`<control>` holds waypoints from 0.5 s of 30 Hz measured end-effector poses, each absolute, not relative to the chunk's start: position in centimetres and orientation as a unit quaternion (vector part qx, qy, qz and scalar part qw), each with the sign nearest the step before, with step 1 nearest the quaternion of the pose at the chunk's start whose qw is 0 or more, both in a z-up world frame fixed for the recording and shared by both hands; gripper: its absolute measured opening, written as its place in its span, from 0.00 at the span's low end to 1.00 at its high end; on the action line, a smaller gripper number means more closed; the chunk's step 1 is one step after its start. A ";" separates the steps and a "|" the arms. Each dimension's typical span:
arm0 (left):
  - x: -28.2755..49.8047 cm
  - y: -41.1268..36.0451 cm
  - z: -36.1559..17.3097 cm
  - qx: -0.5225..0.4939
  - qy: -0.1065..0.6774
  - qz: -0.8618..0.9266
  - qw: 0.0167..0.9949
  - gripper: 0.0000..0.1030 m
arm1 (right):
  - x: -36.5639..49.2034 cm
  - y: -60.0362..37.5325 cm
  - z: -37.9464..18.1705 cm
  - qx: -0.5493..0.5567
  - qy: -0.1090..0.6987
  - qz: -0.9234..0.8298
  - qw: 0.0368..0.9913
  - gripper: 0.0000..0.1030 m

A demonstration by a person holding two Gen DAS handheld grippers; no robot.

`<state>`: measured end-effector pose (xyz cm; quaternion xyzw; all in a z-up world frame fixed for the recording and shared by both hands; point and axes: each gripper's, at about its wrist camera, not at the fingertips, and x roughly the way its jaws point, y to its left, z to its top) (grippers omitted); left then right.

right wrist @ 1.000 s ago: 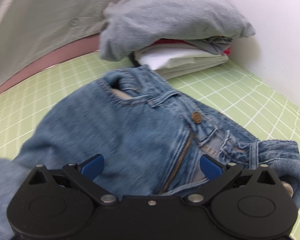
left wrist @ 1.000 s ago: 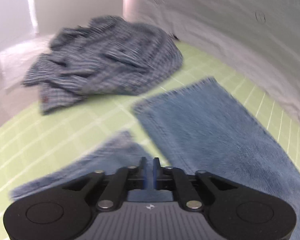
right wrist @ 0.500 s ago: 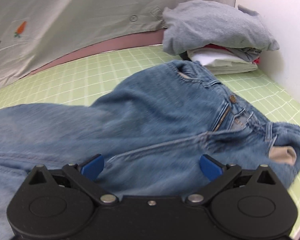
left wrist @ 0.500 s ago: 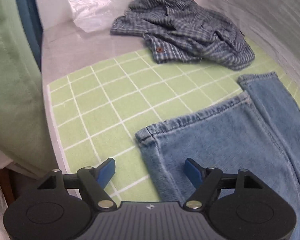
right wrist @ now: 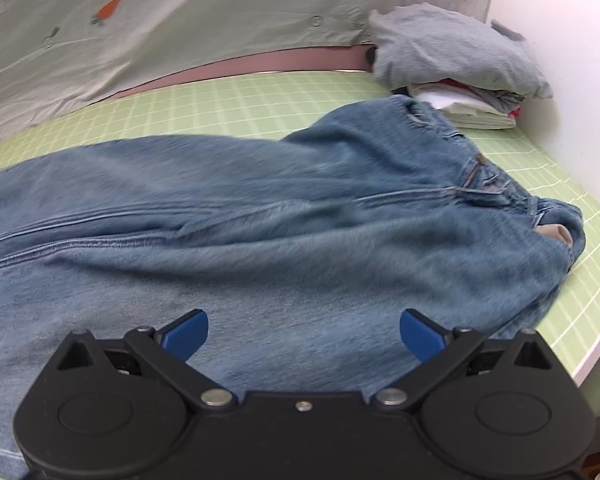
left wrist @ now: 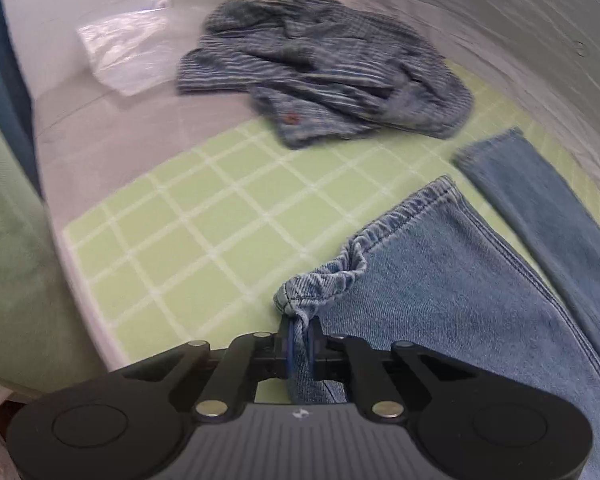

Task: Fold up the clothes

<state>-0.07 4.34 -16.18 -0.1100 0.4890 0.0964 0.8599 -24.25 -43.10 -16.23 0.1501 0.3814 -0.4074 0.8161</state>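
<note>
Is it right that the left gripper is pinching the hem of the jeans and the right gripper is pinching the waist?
Not quite. The left gripper is closing on the hem of the jeans, as the left wrist view shows. But the right gripper is pinching nothing: in the right wrist view its jaws stand wide apart above the denim, well short of the waist.

your jeans (right wrist: 284, 232) lie lengthwise across the mat (left wrist: 204, 232) on the counter (left wrist: 112, 132), waistband at the right end, leg hems at the left. behind the hems sits a crumpled shirt (left wrist: 324, 68), with a plastic bag (left wrist: 124, 52) to its left. a stack of folded clothes (right wrist: 456, 68) rests behind the waistband, against the wall (right wrist: 560, 60).
</note>
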 end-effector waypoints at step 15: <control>0.4 5.4 -12.6 -0.150 0.450 0.107 0.874 0.53 | -23.4 -42.2 -15.2 0.145 0.368 -0.391 0.831 1.00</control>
